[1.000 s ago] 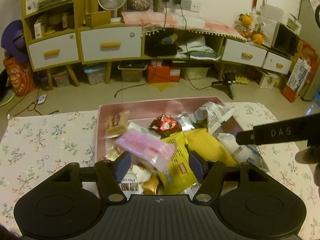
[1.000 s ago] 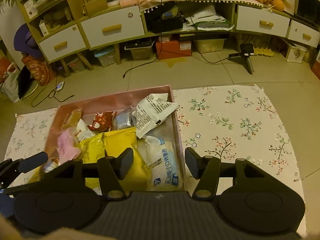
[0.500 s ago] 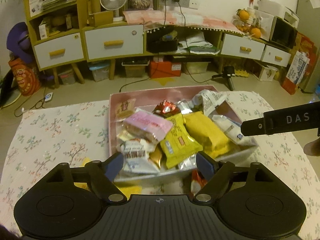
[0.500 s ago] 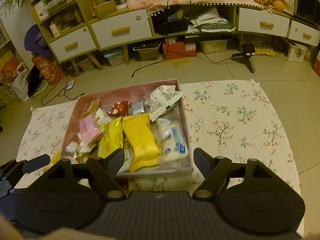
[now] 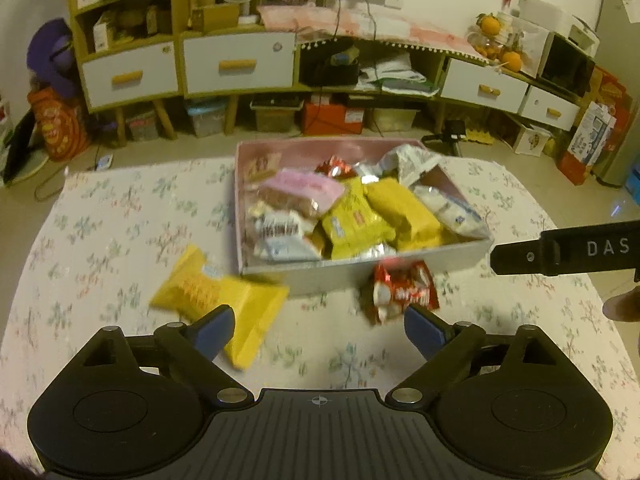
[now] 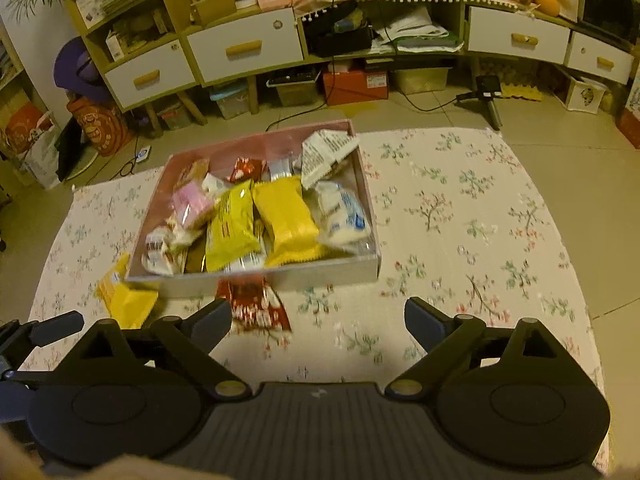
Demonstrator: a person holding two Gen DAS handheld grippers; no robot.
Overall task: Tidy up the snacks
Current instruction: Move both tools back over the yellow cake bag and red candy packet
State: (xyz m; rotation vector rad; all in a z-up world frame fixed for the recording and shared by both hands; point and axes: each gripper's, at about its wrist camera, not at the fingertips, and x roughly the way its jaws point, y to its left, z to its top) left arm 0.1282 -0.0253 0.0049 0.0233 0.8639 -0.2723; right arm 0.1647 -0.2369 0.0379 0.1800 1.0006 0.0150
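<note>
two snack packs outside pink box [image 5: 360, 268], on floral cloth [image 5: 112, 220]: yellow pack [image 5: 216, 292] near its front-left corner, red pack [image 5: 400, 292] just before its front wall. remaining snacks piled inside box. left gripper [image 5: 318, 328] and right gripper [image 6: 318, 316] both opening wide, jaws holding nothing.

The desk [image 5: 100, 216], covered by a floral cloth, carried a pink box [image 5: 360, 270] of packaged snacks straight ahead of the left gripper [image 5: 319, 330]. A yellow packet [image 5: 192, 288] lay just ahead of that gripper's left finger, and a red packet [image 5: 400, 290] beside its right finger, against the box's near wall.
</note>
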